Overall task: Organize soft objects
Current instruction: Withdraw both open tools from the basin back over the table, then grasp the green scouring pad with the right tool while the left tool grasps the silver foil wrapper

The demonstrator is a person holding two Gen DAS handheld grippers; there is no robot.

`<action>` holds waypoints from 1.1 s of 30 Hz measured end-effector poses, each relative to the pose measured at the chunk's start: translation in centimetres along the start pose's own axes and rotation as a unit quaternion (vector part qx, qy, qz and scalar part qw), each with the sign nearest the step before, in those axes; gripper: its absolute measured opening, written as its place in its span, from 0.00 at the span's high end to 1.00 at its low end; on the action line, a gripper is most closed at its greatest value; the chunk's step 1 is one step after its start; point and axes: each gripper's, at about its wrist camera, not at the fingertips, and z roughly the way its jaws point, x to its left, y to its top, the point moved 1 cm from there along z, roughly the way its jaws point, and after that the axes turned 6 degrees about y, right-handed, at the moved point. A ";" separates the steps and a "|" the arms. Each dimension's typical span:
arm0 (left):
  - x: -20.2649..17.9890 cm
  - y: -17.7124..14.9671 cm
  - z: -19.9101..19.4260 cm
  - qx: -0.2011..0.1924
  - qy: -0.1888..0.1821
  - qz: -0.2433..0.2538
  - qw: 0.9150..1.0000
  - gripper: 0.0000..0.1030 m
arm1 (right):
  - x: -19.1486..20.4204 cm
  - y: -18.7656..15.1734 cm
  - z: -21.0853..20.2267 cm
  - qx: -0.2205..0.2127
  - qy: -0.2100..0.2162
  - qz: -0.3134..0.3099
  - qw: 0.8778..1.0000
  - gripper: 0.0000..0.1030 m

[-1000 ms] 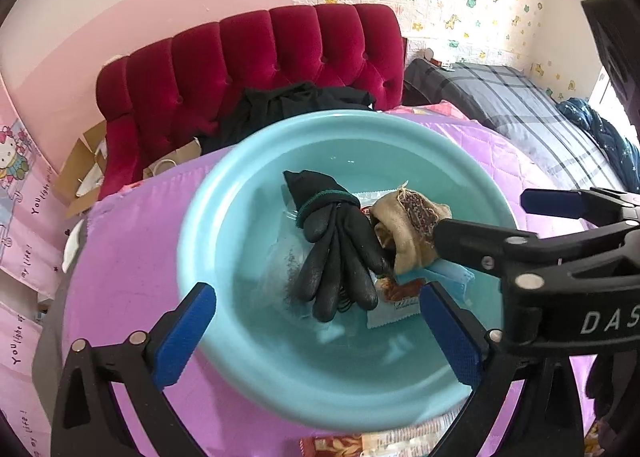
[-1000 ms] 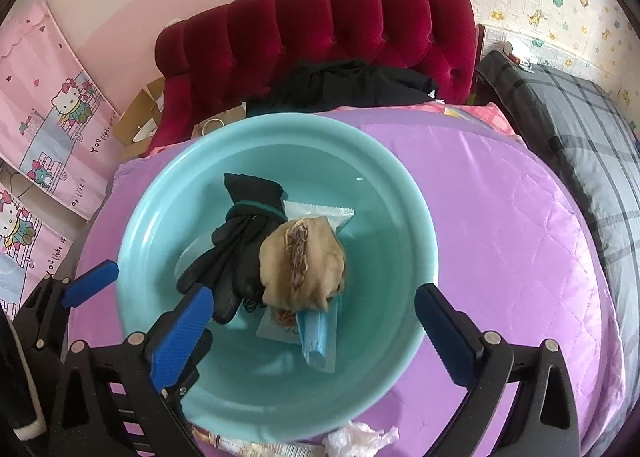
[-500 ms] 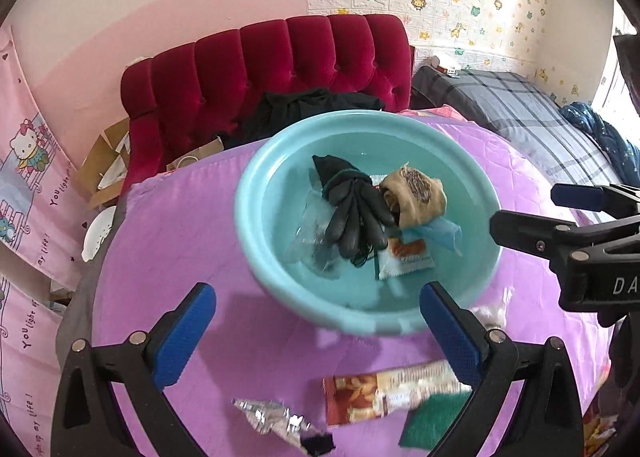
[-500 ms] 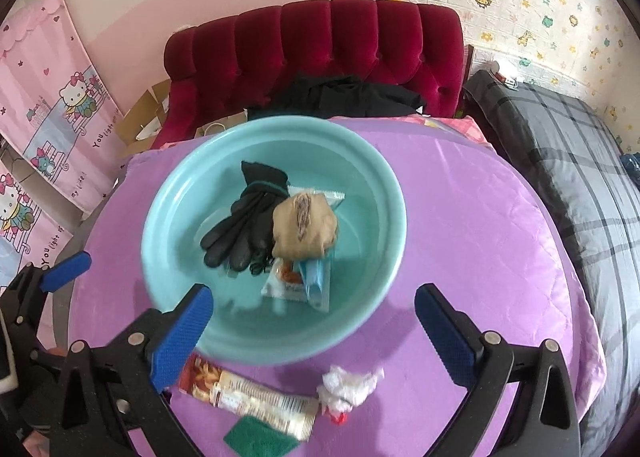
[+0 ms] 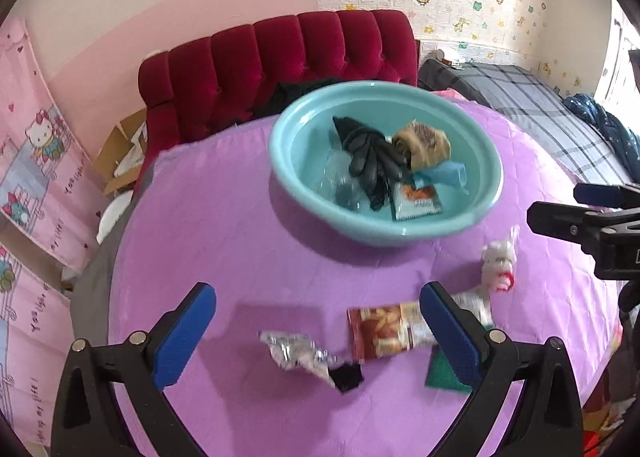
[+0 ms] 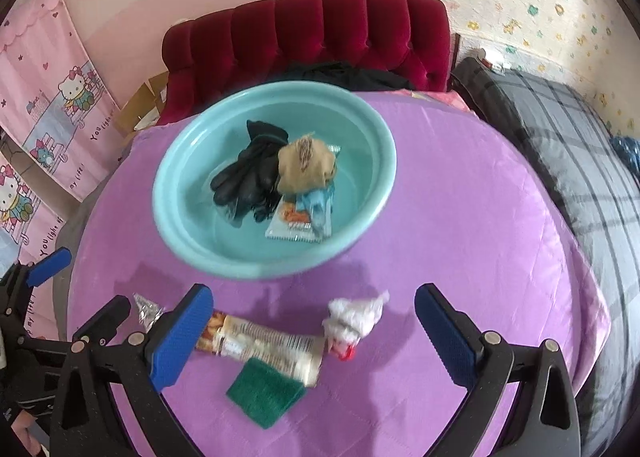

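Round plastic basin was turquoise; inside lay black rubbery gloves, a tan knitted bundle w/ darker speckled patch, a pale blue pouch & a white-orange sachet. Quilted bed cover was lilac-purple. On it: brown-cream snack wrapper, dark green scouring pad, white crumpled tissue w/ red bit, silver foil wrapper. Gripper fingers were blue on black frames. Tufted headboard was crimson.

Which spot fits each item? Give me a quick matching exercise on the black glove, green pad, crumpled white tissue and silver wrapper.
Things:
1. black glove
2. green pad
3. crumpled white tissue
4. silver wrapper

Places:
A. on the cloth, nearest the camera, against the snack bar wrapper
B. inside the teal basin
C. on the cloth, leftmost
D. on the cloth, right of the snack bar wrapper

Pairs: 1-B, 2-A, 3-D, 4-C
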 end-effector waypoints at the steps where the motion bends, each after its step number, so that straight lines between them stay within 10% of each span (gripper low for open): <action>1: 0.1 -0.5 0.0 0.002 -0.004 -0.002 1.000 0.00 | 0.1 -0.6 0.0 0.001 0.002 0.003 1.000 0.00; 33: 0.9 -9.6 3.3 0.045 -0.016 -0.026 0.998 0.00 | 3.0 -10.9 7.8 0.089 -0.014 0.003 0.996 0.00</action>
